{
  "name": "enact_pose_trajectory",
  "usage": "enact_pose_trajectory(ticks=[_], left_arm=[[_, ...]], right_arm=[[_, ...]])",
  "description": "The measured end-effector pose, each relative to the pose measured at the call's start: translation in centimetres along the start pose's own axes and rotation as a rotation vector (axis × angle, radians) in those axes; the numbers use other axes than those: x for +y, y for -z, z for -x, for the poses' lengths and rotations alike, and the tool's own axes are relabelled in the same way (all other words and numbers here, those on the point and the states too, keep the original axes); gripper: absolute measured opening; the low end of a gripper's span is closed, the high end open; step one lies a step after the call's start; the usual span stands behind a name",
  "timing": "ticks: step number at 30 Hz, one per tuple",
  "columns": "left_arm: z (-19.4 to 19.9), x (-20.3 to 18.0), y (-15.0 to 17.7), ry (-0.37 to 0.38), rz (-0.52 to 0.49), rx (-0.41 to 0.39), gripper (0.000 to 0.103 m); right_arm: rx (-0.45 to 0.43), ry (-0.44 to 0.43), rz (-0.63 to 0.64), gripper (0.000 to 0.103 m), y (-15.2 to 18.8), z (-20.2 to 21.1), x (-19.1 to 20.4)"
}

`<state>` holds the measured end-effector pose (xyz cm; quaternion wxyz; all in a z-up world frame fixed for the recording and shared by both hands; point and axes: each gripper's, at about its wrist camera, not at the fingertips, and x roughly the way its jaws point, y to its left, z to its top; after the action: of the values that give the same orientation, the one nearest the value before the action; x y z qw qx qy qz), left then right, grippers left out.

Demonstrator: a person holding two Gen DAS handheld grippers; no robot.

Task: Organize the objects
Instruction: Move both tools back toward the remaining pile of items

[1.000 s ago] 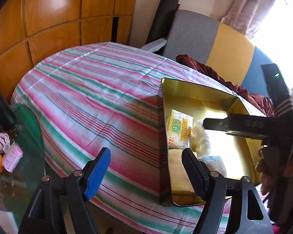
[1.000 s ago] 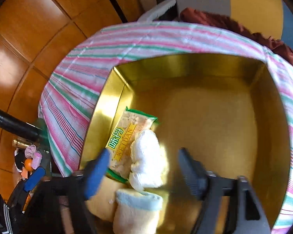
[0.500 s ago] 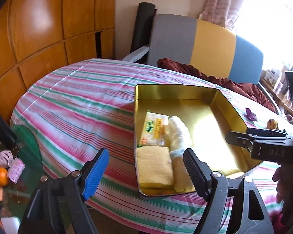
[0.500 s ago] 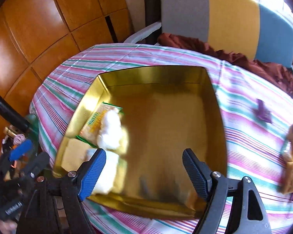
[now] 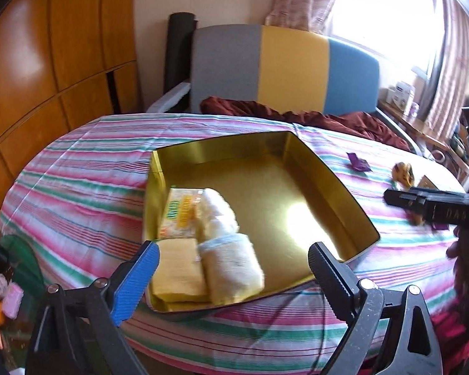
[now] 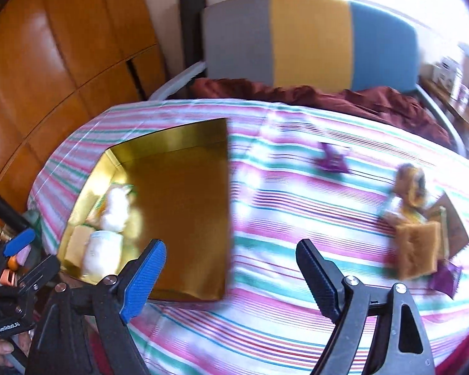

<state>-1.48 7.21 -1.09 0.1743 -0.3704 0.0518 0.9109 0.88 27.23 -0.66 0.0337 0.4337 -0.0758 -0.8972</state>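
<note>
- The gold tin [image 5: 312, 187] sits open on the striped tablecloth [image 5: 78, 181], toward the left half of the table; in your right wrist view its near right wall [image 6: 226, 203] runs straight away from you.
- Four things are packed along the tin's left side: a printed snack packet [image 5: 179, 212], a white wrapped roll [image 5: 217, 215], a flat yellow pad [image 5: 178, 268] and a pale rolled cloth [image 5: 231, 268]. The roll and the cloth lie with their long axes running from the near wall toward the far one.
- The packet's print is too blurred for you to read, and the roll covers its right edge.
- Loose items wait on the cloth right of the tin: a purple wrapper [image 6: 333, 161], a golden-brown wrapped piece [image 6: 411, 184], a tan spongy block [image 6: 417, 250], a brown packet [image 6: 453, 222] and a second purple wrapper [image 6: 445, 276]. Motion blur smears them, so you cannot tell exactly what they are.
- Your left gripper [image 5: 233, 272] hovers over the tin's near left corner, its jaws opening with nothing clamped between them.
- Your right gripper [image 6: 231, 268] hangs above the tin's near right corner and the bare cloth, its jaws also opening and empty.
- Behind the table stands a grey, yellow and blue chair back [image 5: 284, 68] with a maroon cloth [image 5: 297, 115] bunched at its base.
</note>
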Motion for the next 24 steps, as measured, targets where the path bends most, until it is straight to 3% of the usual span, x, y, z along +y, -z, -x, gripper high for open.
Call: enact_pose_trajectory(ticks=[8, 15, 18, 22, 24], left_arm=[[-0.6, -3.4, 0.2, 0.106, -0.068, 0.034, 0.097], [-1.2, -6.5, -0.2, 0.188, -0.127, 0.071, 0.099], [-1.2, -8.3, -0.7, 0.226, -0.156, 0.065, 0.103], [-1.5, -12.0, -2.0, 0.3, -0.204, 0.053, 0.103], [-2.0, -14.1, -2.6, 0.36, -0.21, 0.057, 0.103]], right_arm=[[-0.059, 0.171, -0.197, 0.087, 0.0, 3.6, -11.4], [-0.19, 0.324, -0.532, 0.087, 0.8, 7.9, -24.1], [-0.195, 0.334, -0.632, 0.087, 2.4, 7.6, -27.5], [-0.171, 0.233, -0.802, 0.087, 4.6, 6.8, -30.2], [-0.19, 0.246, -0.826, 0.087, 5.1, 7.4, -30.6]])
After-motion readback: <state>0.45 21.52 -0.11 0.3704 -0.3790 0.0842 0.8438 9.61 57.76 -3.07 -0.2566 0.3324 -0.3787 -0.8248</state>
